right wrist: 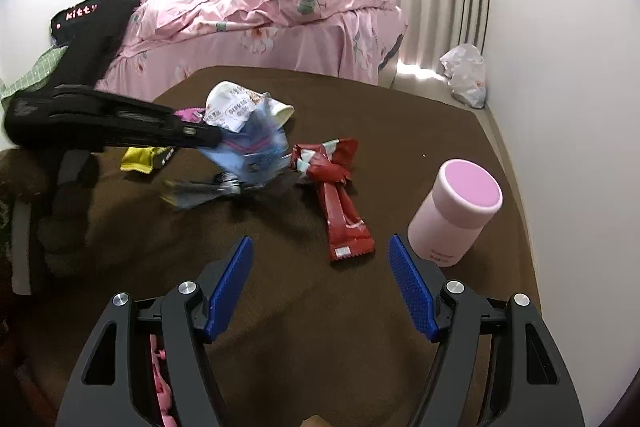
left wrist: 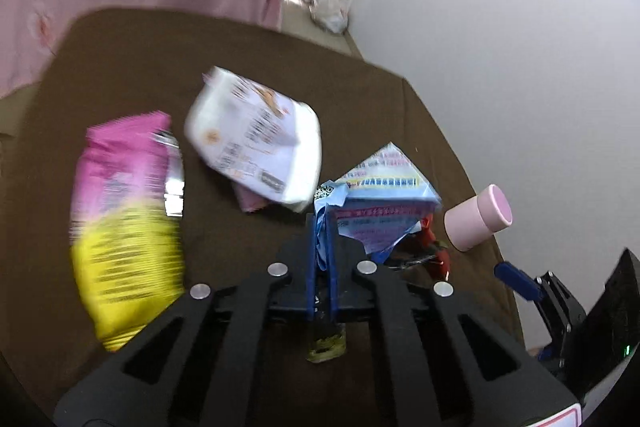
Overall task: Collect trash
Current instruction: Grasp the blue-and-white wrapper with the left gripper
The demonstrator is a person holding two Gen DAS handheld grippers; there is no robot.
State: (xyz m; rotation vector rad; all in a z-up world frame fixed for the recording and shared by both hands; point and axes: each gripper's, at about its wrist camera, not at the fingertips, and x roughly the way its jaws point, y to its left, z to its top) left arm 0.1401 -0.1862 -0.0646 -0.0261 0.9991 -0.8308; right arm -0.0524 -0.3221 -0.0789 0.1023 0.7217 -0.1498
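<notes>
My left gripper point(left wrist: 322, 223) is shut on a light blue printed wrapper point(left wrist: 384, 195) and holds it over the brown blanket point(left wrist: 120, 59); it also shows in the right wrist view point(right wrist: 256, 147). A white printed packet point(left wrist: 256, 135) and a pink and yellow packet point(left wrist: 124, 219) lie left of it. A red wrapper point(right wrist: 340, 195) lies ahead of my right gripper point(right wrist: 320, 255), which is open and empty above the blanket point(right wrist: 280, 307). A silver wrapper point(right wrist: 204, 191) lies under the blue one.
A pink cylindrical container point(right wrist: 456, 207) stands on the blanket right of the right gripper; it also shows in the left wrist view point(left wrist: 478, 219). A bed with pink bedding point(right wrist: 264, 23) is behind. A white plastic bag point(right wrist: 464, 75) sits on the floor by the curtain.
</notes>
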